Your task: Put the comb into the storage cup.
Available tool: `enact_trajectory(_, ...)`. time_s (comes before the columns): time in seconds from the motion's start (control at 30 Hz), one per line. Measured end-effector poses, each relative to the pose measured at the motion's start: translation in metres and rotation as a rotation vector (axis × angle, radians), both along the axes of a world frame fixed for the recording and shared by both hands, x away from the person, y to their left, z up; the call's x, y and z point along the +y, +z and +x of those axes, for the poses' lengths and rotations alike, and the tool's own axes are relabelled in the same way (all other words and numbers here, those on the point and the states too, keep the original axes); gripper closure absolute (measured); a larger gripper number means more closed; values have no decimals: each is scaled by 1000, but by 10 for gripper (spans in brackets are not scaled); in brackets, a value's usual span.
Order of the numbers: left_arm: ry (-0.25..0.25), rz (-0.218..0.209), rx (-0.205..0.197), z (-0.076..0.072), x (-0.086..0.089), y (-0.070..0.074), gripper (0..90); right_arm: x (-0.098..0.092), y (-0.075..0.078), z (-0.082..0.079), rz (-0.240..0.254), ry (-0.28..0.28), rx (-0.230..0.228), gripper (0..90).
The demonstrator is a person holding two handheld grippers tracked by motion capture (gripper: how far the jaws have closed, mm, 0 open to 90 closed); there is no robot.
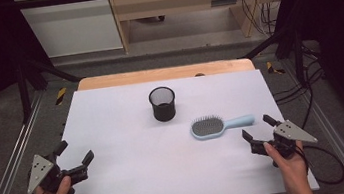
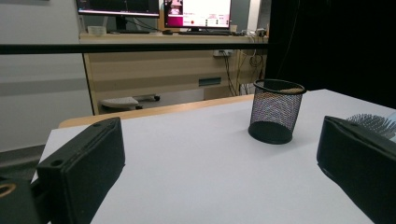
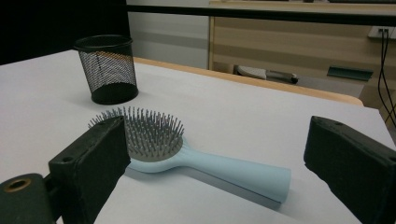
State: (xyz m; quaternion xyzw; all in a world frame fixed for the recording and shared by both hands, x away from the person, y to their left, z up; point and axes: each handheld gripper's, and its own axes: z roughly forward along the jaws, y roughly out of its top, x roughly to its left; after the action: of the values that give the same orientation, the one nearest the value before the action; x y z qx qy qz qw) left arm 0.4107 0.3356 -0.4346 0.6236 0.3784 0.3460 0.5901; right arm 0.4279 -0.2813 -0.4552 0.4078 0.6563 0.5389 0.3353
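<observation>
Fingers spread wide and empty, the right gripper (image 1: 256,128) sits just beside the handle of a pale-blue hairbrush (image 1: 220,125) lying bristles-up on the white bench (image 1: 134,172); the left gripper (image 1: 75,157), equally open, waits well apart. With a mesh pen cup (image 1: 163,103) standing upright nearby, a grasp of the brush handle looks next.

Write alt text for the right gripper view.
A light blue hairbrush lies bristles up on a white table, just ahead of the right gripper, whose two black jaws stand wide apart and hold nothing. A black mesh cup stands upright farther back to the left.
</observation>
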Motion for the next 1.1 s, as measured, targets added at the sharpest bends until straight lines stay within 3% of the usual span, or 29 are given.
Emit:
enact_trajectory(0.17,5,9,9,0,-2,0,12,-1,2,0,25,-20,35,60)
enact_trajectory(0.23,4,13,14,0,-3,-1,12,-2,2,1,69,-30,70,48)
enact_trajectory(0.43,8,25,21,1,-4,-2,13,3,10,8,105,-58,85,60)
enact_trajectory(0.47,9,24,21,0,-4,-2,13,7,21,15,81,-66,70,66)
enact_trajectory(0.57,9,22,22,0,-4,-2,14,11,33,23,54,-72,58,109)
enact_trajectory(0.6,9,22,22,0,-4,-2,14,15,47,33,27,-82,62,148)
enact_trajectory(0.63,9,21,23,0,-4,-2,14,15,47,33,27,-82,62,148)
enact_trajectory(0.67,10,18,23,0,-3,-2,14,18,61,42,19,-64,65,227)
enact_trajectory(0.83,17,17,22,-1,-2,-1,15,26,82,61,-50,-49,61,334)
enact_trajectory(0.87,17,16,22,-1,-1,-1,15,29,88,69,-79,-45,65,444)
enact_trajectory(0.9,18,15,22,-1,-1,-1,15,29,88,69,-79,-45,65,444)
enact_trajectory(0.93,17,15,22,-1,-1,-2,15,32,90,76,-100,-24,72,551)
enact_trajectory(0.97,17,15,23,-1,-1,-2,15,32,90,76,-100,-24,72,551)
enact_trajectory(1.0,16,17,24,-1,-1,-2,15,34,88,83,-124,-14,88,629)
enact_trajectory(1.1,16,16,24,0,-2,-2,15,35,84,89,-131,-14,105,691)
